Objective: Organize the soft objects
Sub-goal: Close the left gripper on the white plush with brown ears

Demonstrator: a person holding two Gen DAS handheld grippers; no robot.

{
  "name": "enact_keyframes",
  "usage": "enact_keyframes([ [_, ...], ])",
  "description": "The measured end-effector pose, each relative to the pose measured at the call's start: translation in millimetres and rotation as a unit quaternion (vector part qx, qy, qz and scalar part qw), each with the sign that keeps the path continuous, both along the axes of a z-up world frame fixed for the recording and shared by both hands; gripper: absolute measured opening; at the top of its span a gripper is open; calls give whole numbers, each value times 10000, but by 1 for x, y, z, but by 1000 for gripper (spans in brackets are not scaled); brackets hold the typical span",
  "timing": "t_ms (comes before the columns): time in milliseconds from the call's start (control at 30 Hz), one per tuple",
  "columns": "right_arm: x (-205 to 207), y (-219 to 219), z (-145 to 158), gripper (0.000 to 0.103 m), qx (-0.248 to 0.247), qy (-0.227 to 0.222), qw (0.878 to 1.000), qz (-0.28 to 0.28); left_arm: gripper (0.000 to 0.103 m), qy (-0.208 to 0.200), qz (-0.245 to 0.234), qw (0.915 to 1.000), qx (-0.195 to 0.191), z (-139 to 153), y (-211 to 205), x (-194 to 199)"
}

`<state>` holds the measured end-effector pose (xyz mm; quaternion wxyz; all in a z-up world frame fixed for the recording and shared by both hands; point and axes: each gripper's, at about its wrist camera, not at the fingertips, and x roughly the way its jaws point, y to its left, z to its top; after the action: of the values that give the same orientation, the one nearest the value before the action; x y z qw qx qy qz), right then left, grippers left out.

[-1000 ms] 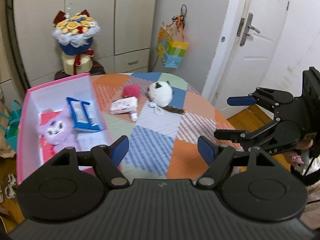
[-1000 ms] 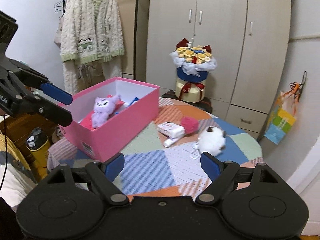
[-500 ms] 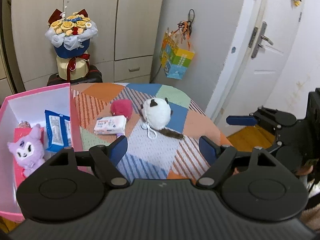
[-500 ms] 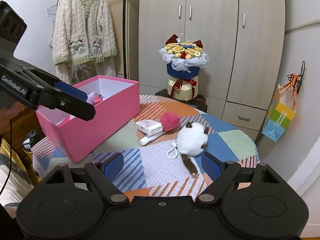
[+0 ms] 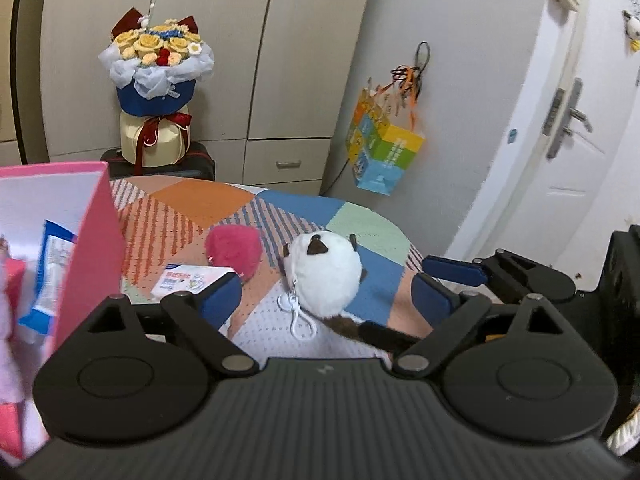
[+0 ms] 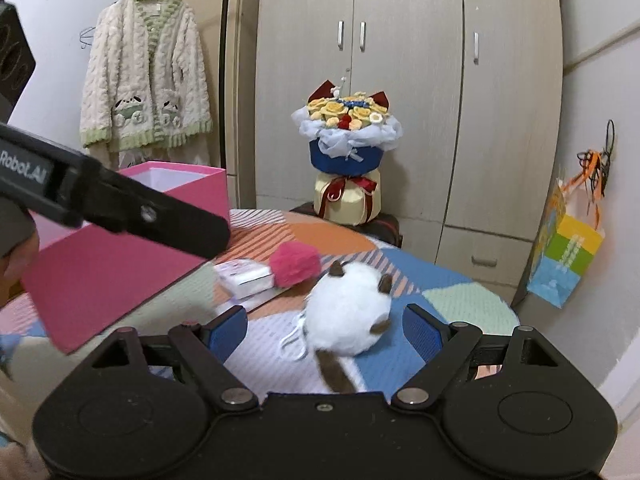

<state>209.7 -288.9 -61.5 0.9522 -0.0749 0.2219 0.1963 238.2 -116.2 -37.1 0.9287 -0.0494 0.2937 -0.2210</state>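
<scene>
Both tongs, left (image 5: 326, 296) and right (image 6: 325, 330), gape empty around the cat (image 6: 347, 312), the left's jaws having just widened; the puff (image 5: 234, 249) and pack (image 5: 188, 281) beyond it are also unboxed, some items already in the box (image 5: 96, 248).

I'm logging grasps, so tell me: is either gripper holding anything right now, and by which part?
Nothing is held. The left gripper and right gripper both stand open over the white plush cat, pads clear of it.
</scene>
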Motion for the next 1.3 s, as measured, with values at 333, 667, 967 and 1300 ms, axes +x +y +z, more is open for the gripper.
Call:
enact_keyframes([
  [333, 64, -7, -32, 88, 116, 441, 9983, 356, 89, 749, 85, 9967, -288, -51, -30, 62],
  [667, 96, -5, -56, 81, 588, 1227, 9897, 440, 86, 1045, 49, 9937, -402, -72, -42, 82],
  [967, 72, 5, -50, 66, 188, 758, 9964, 316, 66, 955, -23, 9954, -99, -65, -45, 69],
  [1300, 31, 15, -39, 66, 198, 420, 9989, 101, 66, 932, -156, 9955, 15, -52, -42, 32],
])
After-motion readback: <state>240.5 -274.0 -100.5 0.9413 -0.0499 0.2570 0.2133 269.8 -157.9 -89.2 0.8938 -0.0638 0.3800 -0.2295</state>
